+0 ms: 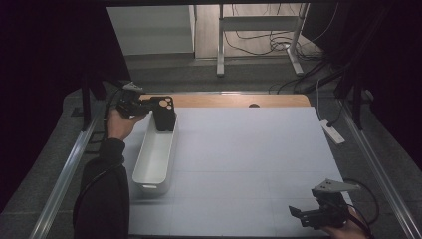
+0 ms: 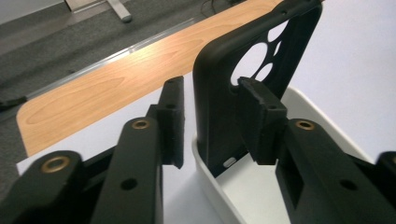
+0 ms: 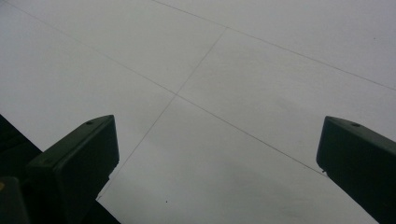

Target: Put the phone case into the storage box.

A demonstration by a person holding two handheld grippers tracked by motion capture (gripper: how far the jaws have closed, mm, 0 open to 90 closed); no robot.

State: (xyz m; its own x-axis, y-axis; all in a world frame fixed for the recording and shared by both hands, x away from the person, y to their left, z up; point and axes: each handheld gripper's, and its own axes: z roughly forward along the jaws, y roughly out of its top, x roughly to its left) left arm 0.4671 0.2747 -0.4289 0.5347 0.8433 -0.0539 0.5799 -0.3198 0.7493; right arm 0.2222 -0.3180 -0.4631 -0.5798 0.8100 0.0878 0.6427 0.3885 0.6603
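From the high view, the left gripper reaches over the far end of a long white plastic bin at the left of the counter, where a black soft phone case with round camera cut-outs stands on end inside the bin. The right gripper idles at the near right corner, well apart from everything.

In the left gripper view, the phone case stands upright in the bin, between the jaws. The right-hand pad seems to touch its inner face, the left-hand pad stands clear, so the jaws are parted, not pinching. This looks like the release step of placing the case; next, the gripper should back away without tipping it.

In the right gripper view, the jaws are spread wide over bare counter.
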